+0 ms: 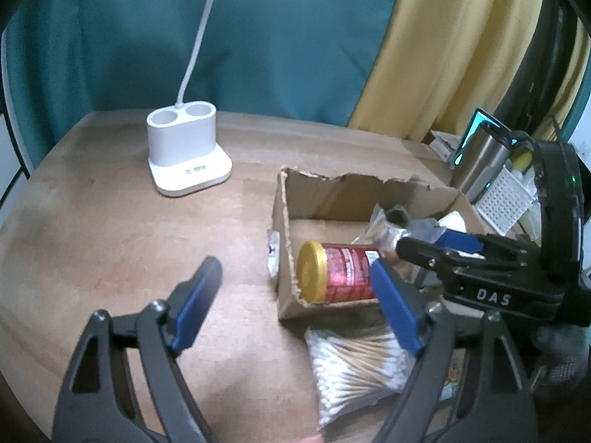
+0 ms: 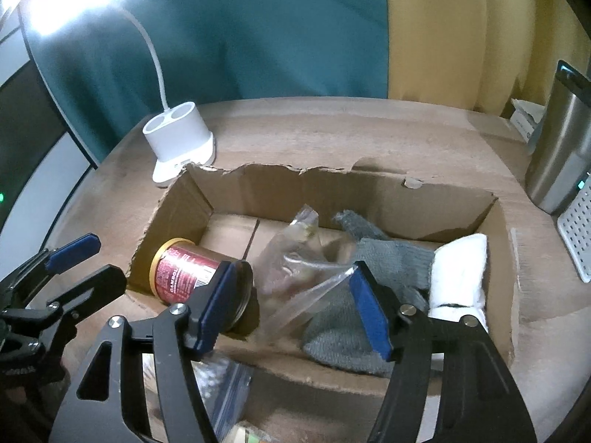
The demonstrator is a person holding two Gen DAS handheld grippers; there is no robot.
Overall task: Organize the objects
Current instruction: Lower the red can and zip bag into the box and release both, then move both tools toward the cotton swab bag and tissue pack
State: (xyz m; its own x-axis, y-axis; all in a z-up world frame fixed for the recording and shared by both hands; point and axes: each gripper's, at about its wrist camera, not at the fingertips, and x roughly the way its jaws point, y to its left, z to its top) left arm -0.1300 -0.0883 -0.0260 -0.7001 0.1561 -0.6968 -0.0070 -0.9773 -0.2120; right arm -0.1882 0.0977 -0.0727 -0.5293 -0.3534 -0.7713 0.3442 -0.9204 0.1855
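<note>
Wooden table point(image 1: 110, 221) is seen beneath both spread, empty grippers: left gripper point(image 1: 295, 277), right gripper point(image 2: 291, 277) above the cardboard box point(image 2: 369, 188) holding a jar point(image 2: 181, 269).

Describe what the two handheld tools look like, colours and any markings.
Both are dark grey to black plastic frames with triangular cut-outs, silver rivets and blue pads on the finger tips. The left tool and right tool match; the right one's body bears white letters "DAS". No cables or sleeves visible.

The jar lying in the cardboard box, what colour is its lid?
Gold; the jar's lid shows best in the left wrist view.
</note>
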